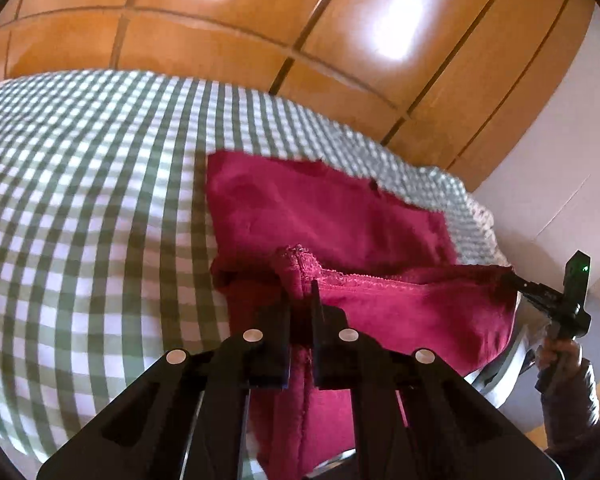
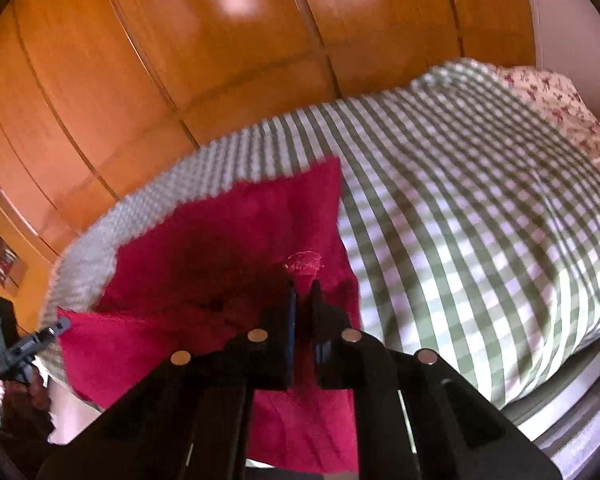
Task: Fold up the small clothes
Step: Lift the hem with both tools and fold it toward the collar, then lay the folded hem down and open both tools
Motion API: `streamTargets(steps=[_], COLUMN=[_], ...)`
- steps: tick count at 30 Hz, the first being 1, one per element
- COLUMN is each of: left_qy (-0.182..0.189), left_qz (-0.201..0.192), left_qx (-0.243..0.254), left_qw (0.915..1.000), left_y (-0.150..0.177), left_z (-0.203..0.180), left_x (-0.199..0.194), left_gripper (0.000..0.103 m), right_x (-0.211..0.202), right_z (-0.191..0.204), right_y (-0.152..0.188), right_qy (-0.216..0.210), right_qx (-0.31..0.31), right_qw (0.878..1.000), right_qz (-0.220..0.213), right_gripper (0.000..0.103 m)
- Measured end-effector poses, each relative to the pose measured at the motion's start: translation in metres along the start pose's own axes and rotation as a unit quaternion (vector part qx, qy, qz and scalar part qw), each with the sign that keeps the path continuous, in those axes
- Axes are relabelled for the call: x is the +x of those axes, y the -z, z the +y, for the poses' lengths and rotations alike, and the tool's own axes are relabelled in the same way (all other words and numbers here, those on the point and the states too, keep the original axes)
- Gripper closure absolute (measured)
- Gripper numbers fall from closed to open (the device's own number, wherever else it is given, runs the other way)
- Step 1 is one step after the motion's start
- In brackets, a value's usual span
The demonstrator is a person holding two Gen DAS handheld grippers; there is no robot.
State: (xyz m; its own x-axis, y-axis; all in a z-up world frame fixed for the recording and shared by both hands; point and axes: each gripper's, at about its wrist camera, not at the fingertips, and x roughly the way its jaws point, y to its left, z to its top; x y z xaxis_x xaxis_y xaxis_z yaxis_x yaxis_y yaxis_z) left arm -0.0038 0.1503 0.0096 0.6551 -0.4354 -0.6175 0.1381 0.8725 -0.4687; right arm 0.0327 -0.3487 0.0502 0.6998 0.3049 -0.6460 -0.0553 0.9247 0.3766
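Black fingers, round silver screws; sleeve perhaps grey.

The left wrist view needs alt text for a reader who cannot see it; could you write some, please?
The left gripper pinches the lace-trimmed edge of a red garment over a green checked bedspread. The right gripper holds the opposite end, with wooden wardrobe doors behind.

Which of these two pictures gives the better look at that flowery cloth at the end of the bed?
The right wrist view: the floral cloth lies at the far right end of the green checked bedcover, its small red flowers visible though blurred. The left wrist view shows none of it, only the checked cover and the red garment.
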Motion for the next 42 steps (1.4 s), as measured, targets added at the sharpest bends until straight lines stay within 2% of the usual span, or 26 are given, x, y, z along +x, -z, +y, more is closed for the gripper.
streamTargets(steps=[4,9,13,16,20,22,24,26,27,28,31,33,35,37,39,42], left_qy=[0.001,-0.019,-0.050,-0.072,-0.108,-0.136,-0.142,-0.164,-0.172,-0.175,-0.153,-0.138,-0.122,-0.122,-0.140,-0.177], left_qz=[-0.027,-0.057,-0.051,-0.036,-0.002,0.021,0.040,0.026,0.015,0.000,-0.037,-0.044,-0.034,-0.017,0.003,0.035], left_qx=[0.003,0.019,0.016,-0.001,-0.012,-0.020,-0.036,-0.043,-0.040,-0.034,0.001,0.023,0.031,0.036,0.036,0.004], left_qw=[0.9996,0.9980,0.9973,0.9968,0.9941,0.9902,0.9884,0.9852,0.9841,0.9840,0.9875,0.9891,0.9914,0.9917,0.9895,0.9836], left_y=[-0.028,-0.081,-0.115,-0.134,-0.140,-0.137,-0.136,-0.136,-0.136,-0.135,-0.122,-0.108,-0.092,-0.084,-0.078,-0.076], left_z=[-0.004,-0.006,0.003,0.016,0.030,0.037,0.042,0.039,0.035,0.029,0.001,-0.015,-0.027,-0.033,-0.028,-0.001], left_x=[0.001,0.021,0.056,0.086,0.129,0.149,0.157,0.147,0.142,0.133,0.107,0.101,0.107,0.121,0.137,0.163], left_gripper=[0.097,0.097,0.097,0.097,0.097,0.097,0.096,0.085,0.076,0.073,0.073,0.073,0.073,0.073,0.073,0.073], right_x=[0.008,0.052,0.101,0.150,0.199,0.216,0.216,0.199,0.190,0.176,0.153,0.155,0.171,0.195,0.228,0.270], right_z=[0.006,0.013,0.011,0.003,-0.011,-0.016,-0.017,-0.008,-0.001,0.012,0.050,0.082,0.109,0.138,0.157,0.159], right_y=[-0.035,-0.089,-0.120,-0.132,-0.125,-0.118,-0.113,-0.112,-0.111,-0.109,-0.099,-0.084,-0.069,-0.053,-0.043,-0.046], right_qy=[-0.015,-0.011,0.008,0.034,0.058,0.064,0.068,0.066,0.066,0.054,-0.009,-0.061,-0.087,-0.084,-0.058,0.002], right_qx=[0.008,0.008,0.019,0.032,0.043,0.043,0.038,0.020,0.008,-0.015,-0.062,-0.095,-0.119,-0.160,-0.183,-0.183], right_qw=[1.000,0.999,1.000,0.999,0.997,0.995,0.995,0.997,0.998,0.998,0.998,0.993,0.986,0.977,0.970,0.973], right_qz=[-0.025,-0.035,-0.024,0.001,0.039,0.055,0.055,0.033,0.020,0.007,0.007,0.036,0.077,0.111,0.148,0.144], right_gripper=[0.097,0.097,0.097,0.097,0.097,0.097,0.088,0.046,0.044,0.044,0.044,0.044,0.046,0.046,0.048,0.048])
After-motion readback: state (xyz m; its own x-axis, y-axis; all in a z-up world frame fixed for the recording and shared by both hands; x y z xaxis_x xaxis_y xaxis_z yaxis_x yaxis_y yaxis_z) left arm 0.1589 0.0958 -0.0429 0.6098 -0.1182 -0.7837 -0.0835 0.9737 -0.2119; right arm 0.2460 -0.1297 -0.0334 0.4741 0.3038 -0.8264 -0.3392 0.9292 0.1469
